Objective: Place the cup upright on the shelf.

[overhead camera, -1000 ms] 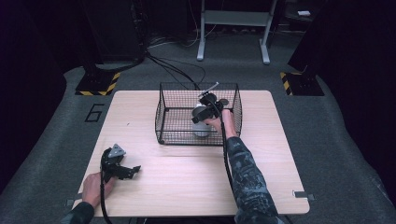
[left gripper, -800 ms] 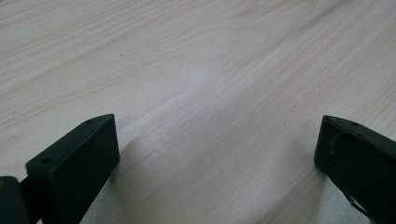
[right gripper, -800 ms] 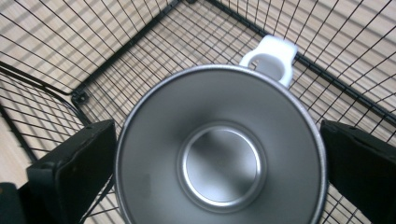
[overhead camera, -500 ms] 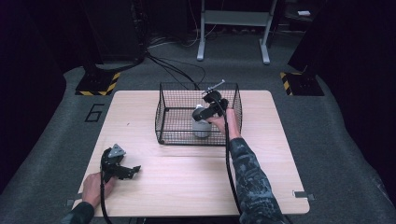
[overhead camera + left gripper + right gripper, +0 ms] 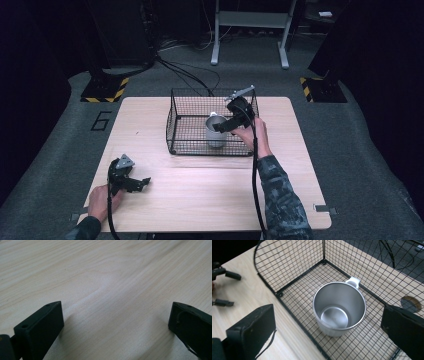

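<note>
Two sets of tongs are working over one wooden bench (image 5: 210, 185) here, so going big to small. That bench is carrying a black wire basket (image 5: 190, 145), sitting toward the far side, open at the top, which is probably why it's getting reached into from above. Inside it a shiny metal mug (image 5: 339, 307) is standing upright on the mesh floor, empty, with its white handle pointing at the basket wall. The right tongs (image 5: 225, 126) are hovering just over the mug with the jaws spread wide apart, one on each side of the rim in the right gripper view, not touching it. I'm guessing they're lined up that way either to grab the mug or because they're letting go of it, can't really say which. The left tongs (image 5: 134, 183) are lying low at the near left corner of the bench, well apart from the basket, jaws also gaping with nothing between them but bare wood. Looks like they're just parked out of the way.
</note>
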`<state>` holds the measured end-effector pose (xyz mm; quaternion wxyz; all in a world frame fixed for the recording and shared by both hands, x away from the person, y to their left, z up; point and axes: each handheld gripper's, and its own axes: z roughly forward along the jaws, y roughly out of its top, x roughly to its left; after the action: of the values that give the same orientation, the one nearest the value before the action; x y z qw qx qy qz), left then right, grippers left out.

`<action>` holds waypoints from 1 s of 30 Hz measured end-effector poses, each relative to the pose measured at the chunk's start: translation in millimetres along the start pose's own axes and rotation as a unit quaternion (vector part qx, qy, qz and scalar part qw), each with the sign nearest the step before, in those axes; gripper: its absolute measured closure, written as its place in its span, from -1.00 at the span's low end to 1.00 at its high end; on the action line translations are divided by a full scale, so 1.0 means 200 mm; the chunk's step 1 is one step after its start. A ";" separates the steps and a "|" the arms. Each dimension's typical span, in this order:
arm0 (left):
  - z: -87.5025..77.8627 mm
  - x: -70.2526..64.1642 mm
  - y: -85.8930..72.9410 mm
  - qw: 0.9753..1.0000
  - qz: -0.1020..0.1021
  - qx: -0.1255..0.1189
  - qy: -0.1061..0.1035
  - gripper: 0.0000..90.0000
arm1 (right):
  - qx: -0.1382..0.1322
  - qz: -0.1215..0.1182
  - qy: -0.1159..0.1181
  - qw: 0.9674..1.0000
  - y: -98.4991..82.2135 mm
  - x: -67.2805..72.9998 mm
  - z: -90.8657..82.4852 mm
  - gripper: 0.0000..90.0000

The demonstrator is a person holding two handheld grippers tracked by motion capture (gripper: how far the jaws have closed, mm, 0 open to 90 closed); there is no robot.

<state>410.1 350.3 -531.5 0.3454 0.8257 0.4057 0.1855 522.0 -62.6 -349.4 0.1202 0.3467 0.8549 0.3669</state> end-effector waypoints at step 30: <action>0.00 0.00 0.00 1.000 0.001 0.001 0.000 -1.00 | -0.038 0.008 -0.071 0.997 -0.69 0.11 -0.41 -1.00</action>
<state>409.9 350.4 -531.5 0.3441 0.8266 0.4049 0.1854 398.9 -159.8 -389.7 0.1904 0.3738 0.8269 0.3745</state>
